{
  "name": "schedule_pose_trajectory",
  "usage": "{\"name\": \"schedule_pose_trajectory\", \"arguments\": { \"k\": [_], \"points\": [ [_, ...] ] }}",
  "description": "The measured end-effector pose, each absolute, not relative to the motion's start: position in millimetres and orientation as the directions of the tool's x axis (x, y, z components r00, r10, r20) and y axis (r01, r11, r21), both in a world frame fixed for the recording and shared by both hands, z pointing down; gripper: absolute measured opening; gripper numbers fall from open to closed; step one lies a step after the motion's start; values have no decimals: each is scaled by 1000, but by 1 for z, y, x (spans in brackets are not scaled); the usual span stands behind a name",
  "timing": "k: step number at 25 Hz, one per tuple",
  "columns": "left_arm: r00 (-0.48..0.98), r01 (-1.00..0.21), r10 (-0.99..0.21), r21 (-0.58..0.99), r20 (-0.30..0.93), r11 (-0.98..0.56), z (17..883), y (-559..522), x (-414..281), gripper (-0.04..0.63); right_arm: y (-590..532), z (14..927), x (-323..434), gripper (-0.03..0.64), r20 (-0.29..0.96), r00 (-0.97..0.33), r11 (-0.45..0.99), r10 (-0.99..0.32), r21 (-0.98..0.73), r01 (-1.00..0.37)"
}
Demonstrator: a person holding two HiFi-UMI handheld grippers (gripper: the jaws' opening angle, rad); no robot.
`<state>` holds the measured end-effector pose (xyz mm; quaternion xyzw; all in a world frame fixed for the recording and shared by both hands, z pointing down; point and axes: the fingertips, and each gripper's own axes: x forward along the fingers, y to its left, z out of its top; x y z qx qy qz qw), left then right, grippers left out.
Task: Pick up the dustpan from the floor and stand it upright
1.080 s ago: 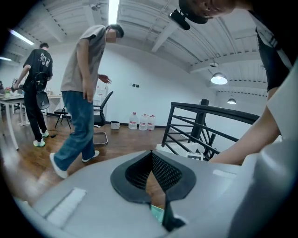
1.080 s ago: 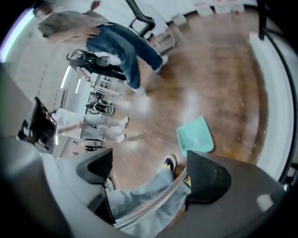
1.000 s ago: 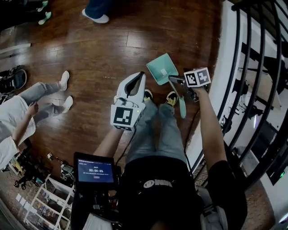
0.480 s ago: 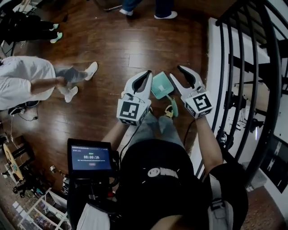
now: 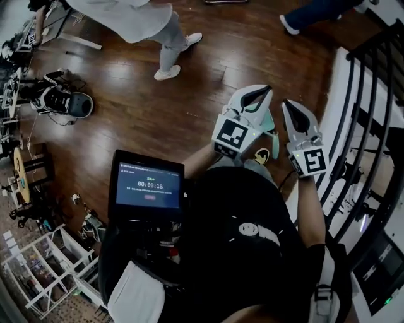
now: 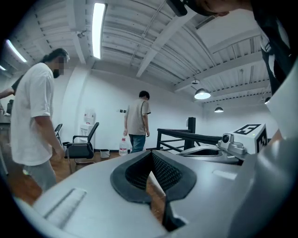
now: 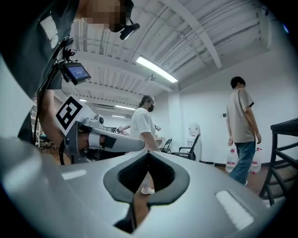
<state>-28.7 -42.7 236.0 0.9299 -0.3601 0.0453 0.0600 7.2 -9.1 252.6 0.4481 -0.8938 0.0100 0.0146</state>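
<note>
Left gripper point(image 5: 267, 89) closed, empty. Right gripper point(image 5: 286, 103) has just been closing, on nothing. Dustpan point(image 5: 273, 129) sits on the floor below, between them, mostly hidden. Best practice, as judged: draw away without nudging it.

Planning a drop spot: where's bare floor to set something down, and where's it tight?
Widest bare patch: the wood floor bordered by the bystander's white shoe, the tablet and the left tool. A smaller patch lies at top, between that bystander and the blue-jeaned leg. Crowded: black gear along the left edge, the wire rack lower left, the railing at right.
</note>
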Motion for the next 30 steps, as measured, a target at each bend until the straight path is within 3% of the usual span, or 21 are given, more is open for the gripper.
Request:
{"name": "schedule_pose_trajectory", "arguments": {
  "k": [14,20,30],
  "points": [
    [726,-684,-680,15,103,-729,225,-57,-23,20,-25,241,17,2,-12,-596,596,-803,4,-803],
    [744,-668,-665,41,68,-743,217,-54,-18,20,-28,243,16,1,42,-562,563,-826,23,-826],
    [744,-668,-663,73,86,-741,215,-56,-18,20,-25,234,13,2,18,-586,587,-810,2,-810]
  ]
}}
